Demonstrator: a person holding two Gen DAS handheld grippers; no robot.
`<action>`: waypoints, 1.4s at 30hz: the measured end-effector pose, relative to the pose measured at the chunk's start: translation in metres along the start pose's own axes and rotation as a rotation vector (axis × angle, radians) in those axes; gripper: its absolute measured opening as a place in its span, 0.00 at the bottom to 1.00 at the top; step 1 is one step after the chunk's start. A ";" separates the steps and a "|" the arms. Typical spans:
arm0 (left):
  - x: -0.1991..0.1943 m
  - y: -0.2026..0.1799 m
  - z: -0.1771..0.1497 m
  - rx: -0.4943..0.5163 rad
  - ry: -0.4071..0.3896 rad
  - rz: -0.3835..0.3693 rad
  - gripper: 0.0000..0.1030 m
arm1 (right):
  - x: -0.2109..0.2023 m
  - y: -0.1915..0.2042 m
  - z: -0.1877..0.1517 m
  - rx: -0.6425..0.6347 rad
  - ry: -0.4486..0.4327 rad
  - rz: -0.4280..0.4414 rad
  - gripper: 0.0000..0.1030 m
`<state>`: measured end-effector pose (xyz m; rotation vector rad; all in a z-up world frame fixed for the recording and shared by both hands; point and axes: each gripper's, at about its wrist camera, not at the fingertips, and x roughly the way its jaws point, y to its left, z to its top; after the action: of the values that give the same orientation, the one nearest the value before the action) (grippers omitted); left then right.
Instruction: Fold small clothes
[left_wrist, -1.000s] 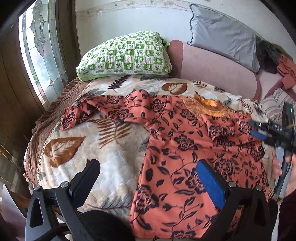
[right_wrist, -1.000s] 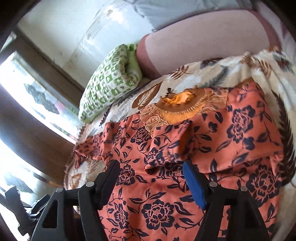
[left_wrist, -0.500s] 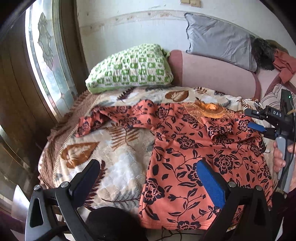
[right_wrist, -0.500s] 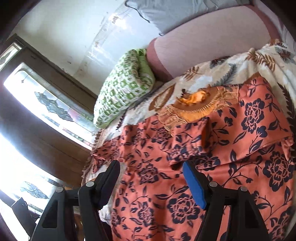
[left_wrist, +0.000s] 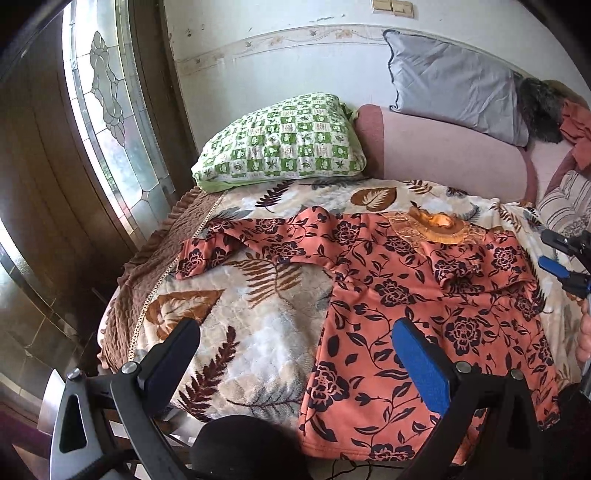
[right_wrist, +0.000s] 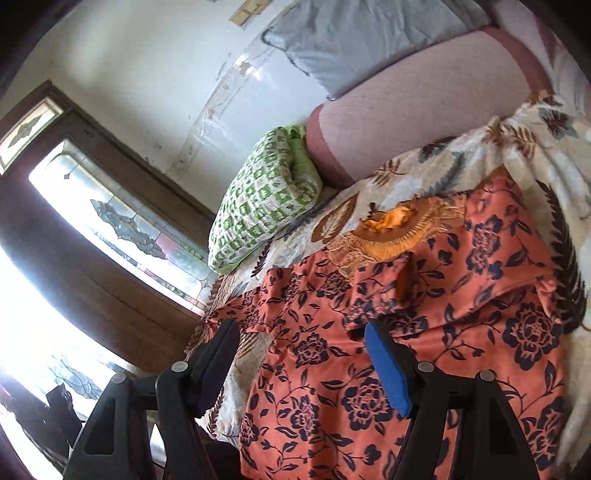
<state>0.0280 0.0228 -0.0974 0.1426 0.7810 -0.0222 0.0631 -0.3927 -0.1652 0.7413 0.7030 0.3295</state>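
An orange shirt with dark flowers (left_wrist: 417, 317) lies flat on the leaf-patterned blanket (left_wrist: 258, 332). Its right sleeve is folded in over the chest (left_wrist: 458, 269); its left sleeve (left_wrist: 236, 243) stretches out to the left. The embroidered collar (left_wrist: 432, 229) points to the back. My left gripper (left_wrist: 295, 354) is open and empty, above the bed's near edge at the shirt's hem. My right gripper (right_wrist: 303, 354) is open and empty, held above the shirt (right_wrist: 424, 332); it also shows at the right edge of the left wrist view (left_wrist: 565, 258).
A green checked pillow (left_wrist: 284, 144) lies at the back of the bed by the pink headboard bolster (left_wrist: 443, 155). A grey pillow (left_wrist: 454, 88) leans on the wall. A stained-glass window (left_wrist: 110, 122) is at the left. The bed's brown fringed edge (left_wrist: 147, 266) runs along the left.
Both grippers have pulled back and up from the shirt, so more of the bed and wall shows. The folded-in right sleeve stays where it lay.
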 end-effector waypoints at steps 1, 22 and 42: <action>0.002 -0.001 0.001 0.005 0.004 0.006 1.00 | -0.001 -0.010 0.000 0.020 -0.004 0.003 0.72; 0.152 -0.197 0.069 0.331 0.124 -0.099 1.00 | -0.005 -0.201 0.016 0.606 -0.131 0.219 0.72; 0.240 -0.260 0.080 0.283 0.161 0.018 1.00 | 0.021 -0.203 0.016 0.553 -0.066 0.179 0.72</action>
<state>0.2356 -0.2372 -0.2406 0.4237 0.9348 -0.1056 0.0966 -0.5324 -0.3109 1.3402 0.6714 0.2720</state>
